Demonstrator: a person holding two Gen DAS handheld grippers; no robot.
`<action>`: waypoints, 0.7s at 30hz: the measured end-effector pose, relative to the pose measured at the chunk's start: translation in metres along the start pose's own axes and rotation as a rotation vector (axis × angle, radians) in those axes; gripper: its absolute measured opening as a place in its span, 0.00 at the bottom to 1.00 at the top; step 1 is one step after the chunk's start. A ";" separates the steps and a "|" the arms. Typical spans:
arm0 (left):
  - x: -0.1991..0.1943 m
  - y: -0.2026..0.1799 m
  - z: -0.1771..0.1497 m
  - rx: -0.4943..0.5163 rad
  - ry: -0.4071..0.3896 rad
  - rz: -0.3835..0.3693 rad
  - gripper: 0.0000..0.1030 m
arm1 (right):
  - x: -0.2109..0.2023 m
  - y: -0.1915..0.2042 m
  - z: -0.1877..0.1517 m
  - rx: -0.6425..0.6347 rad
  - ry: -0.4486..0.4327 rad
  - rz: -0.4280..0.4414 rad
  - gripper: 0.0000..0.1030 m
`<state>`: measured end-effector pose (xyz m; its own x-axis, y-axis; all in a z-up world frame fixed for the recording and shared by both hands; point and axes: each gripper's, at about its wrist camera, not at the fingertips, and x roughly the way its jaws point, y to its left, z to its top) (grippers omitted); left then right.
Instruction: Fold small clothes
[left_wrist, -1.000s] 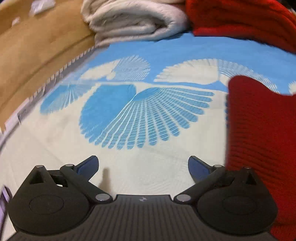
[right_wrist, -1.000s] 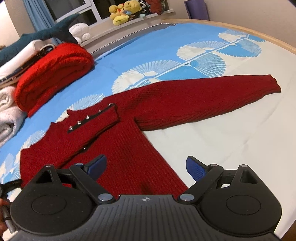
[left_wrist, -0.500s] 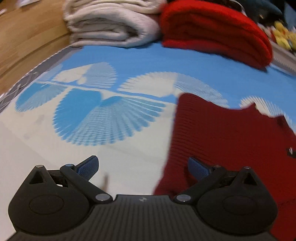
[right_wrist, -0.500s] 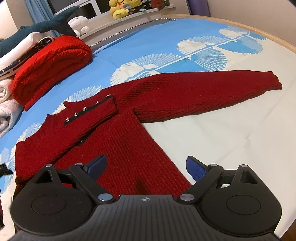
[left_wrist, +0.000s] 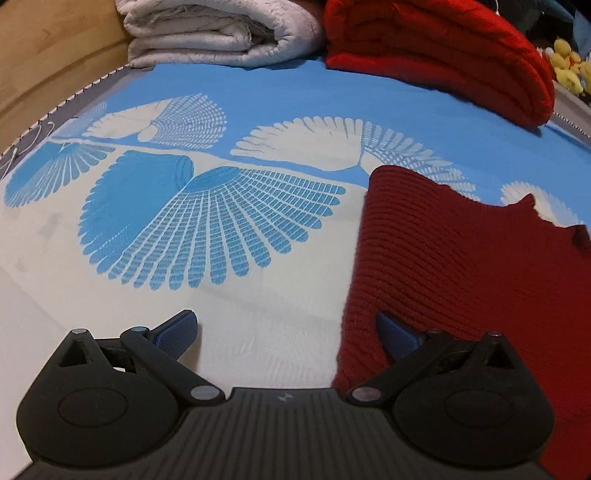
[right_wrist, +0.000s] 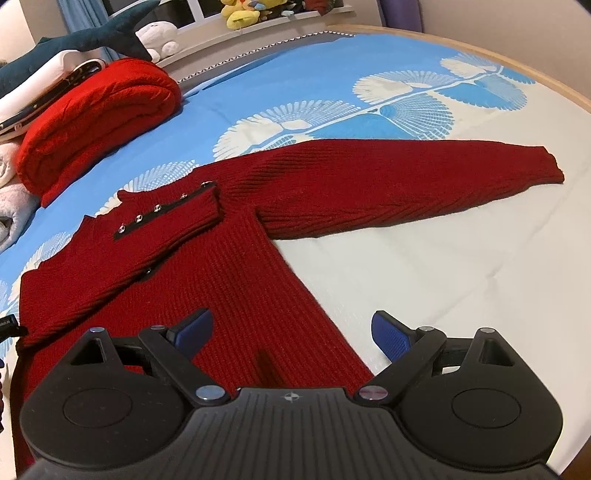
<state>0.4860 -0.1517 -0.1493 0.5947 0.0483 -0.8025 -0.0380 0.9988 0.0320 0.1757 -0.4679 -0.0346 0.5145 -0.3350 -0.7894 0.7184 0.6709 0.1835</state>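
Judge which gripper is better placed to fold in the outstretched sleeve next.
Right, probably. The outstretched sleeve lies open ahead of the right gripper. The left gripper sits at the dark red sweater's opposite edge.

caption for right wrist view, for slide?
Open right gripper above dark red sweater: one sleeve folded across chest, other sleeve outstretched.

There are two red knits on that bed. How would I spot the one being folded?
Start at the bedspread, blue and cream with fan prints. The dark red sweater lies flat in the middle, one sleeve stretched straight out to the side. Unlike the brighter red knit rolled up near the white towels, it is spread open and has a row of small silver buttons.
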 end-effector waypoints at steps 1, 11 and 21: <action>-0.007 0.001 -0.003 0.004 0.001 -0.011 1.00 | 0.000 -0.002 0.001 0.005 -0.001 0.000 0.91; -0.094 0.070 -0.100 0.002 0.138 -0.199 1.00 | 0.016 -0.039 -0.015 -0.041 0.141 0.153 0.94; -0.149 0.121 -0.190 0.022 0.229 -0.291 1.00 | -0.021 -0.072 -0.069 -0.200 0.187 0.203 0.95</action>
<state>0.2398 -0.0407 -0.1392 0.3831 -0.2393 -0.8922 0.1250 0.9704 -0.2067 0.0806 -0.4636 -0.0721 0.5299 -0.0665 -0.8454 0.4942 0.8343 0.2441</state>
